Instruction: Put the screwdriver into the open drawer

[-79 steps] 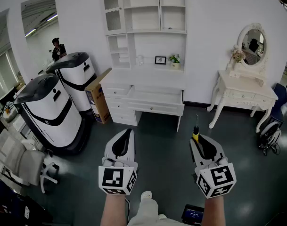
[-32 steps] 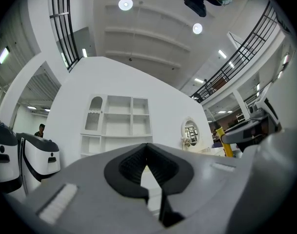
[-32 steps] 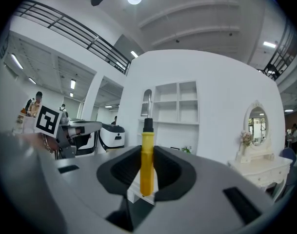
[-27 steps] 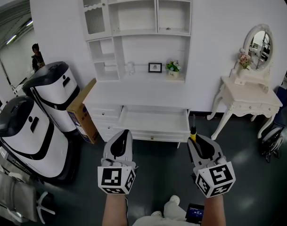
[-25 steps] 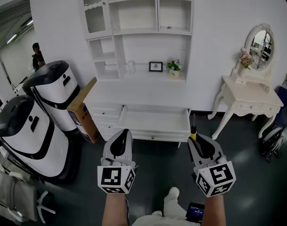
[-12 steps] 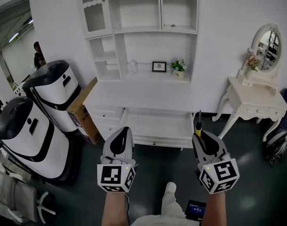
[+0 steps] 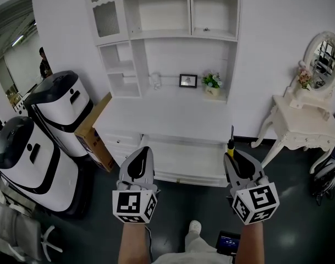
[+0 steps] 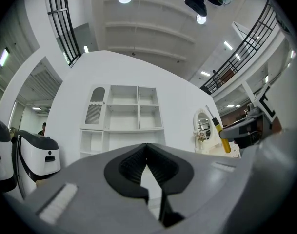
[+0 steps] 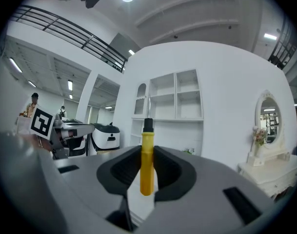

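Right gripper (image 7: 232, 155) is clamped on the screwdriver (image 7: 230, 144) by its yellow handle, with the shaft sticking out at 12 o'clock past the jaw tips (upright in the right gripper view). Left gripper (image 7: 141, 152) is at 9 o'clock of it, jaws together, nothing between. The open drawer (image 7: 181, 159) of the white desk (image 7: 156, 114) lies at 12 o'clock; the screwdriver is not in it and shows by its right end.

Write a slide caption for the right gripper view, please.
Right tongs shut on the yellow-handled screwdriver, its tip aimed toward the white shelf unit ahead.
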